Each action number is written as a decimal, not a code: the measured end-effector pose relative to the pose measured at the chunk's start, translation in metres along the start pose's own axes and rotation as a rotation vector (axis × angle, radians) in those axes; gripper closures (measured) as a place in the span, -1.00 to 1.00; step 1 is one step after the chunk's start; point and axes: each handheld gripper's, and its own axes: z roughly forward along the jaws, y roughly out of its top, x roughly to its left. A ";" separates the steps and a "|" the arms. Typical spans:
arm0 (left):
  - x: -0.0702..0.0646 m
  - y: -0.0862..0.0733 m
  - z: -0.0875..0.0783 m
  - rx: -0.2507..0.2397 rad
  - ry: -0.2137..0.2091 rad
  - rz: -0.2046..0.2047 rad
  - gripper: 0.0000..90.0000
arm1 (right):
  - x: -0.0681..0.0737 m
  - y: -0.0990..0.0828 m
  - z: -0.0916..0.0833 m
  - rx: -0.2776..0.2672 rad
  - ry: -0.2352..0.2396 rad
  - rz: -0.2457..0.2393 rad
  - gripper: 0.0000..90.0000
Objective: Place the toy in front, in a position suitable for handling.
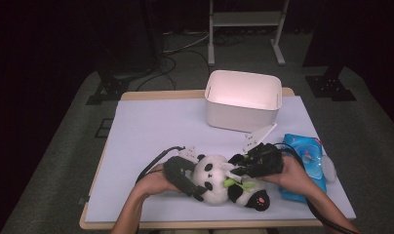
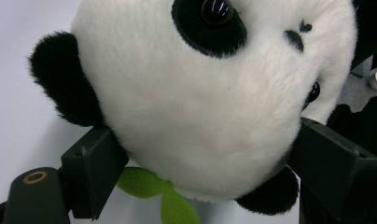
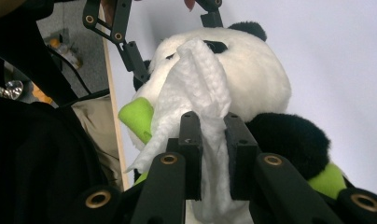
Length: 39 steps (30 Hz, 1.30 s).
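A black-and-white panda plush [image 1: 219, 187] with green leaves lies on its back near the table's front edge. My left gripper [image 1: 201, 176] grips its head: in the left gripper view the two jaws press the sides of the panda's head [image 2: 210, 102], with a green leaf [image 2: 154, 186] below. My right gripper [image 1: 235, 169] comes in from the right. It [image 3: 210, 140] is shut on a white wipe [image 3: 200, 79] that drapes against the panda's face [image 3: 256, 79].
A white open bin [image 1: 244, 105] stands at the back of the pale table cover [image 1: 156, 126]. A blue pack of wipes [image 1: 307, 161] lies by the right edge, just beyond my right hand. The left gripper's linkage [image 3: 126, 37] reaches in above the panda.
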 end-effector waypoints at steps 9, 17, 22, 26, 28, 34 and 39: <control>0.001 0.000 0.000 0.001 -0.001 -0.009 -0.69 | -0.003 -0.036 -0.017 0.015 -0.023 0.080 0.75; -0.002 0.003 0.000 0.001 0.005 0.005 -0.68 | -0.010 -0.042 -0.026 0.004 -0.062 0.097 0.75; -0.006 0.006 0.000 0.000 0.013 0.022 -0.67 | -0.013 -0.014 -0.019 0.011 -0.075 0.047 0.75; -0.008 0.007 -0.001 -0.006 0.009 0.027 -0.67 | -0.014 0.002 -0.014 0.011 -0.069 0.022 0.75; -0.009 0.008 -0.002 -0.006 0.013 0.029 -0.67 | -0.011 0.016 -0.004 0.027 -0.055 -0.007 0.74; -0.007 0.005 -0.001 0.007 0.008 0.025 -0.67 | -0.007 0.026 0.007 0.067 -0.040 -0.027 0.58; -0.007 0.005 -0.001 0.008 0.008 0.025 -0.68 | -0.008 0.024 -0.001 0.048 -0.037 -0.015 0.41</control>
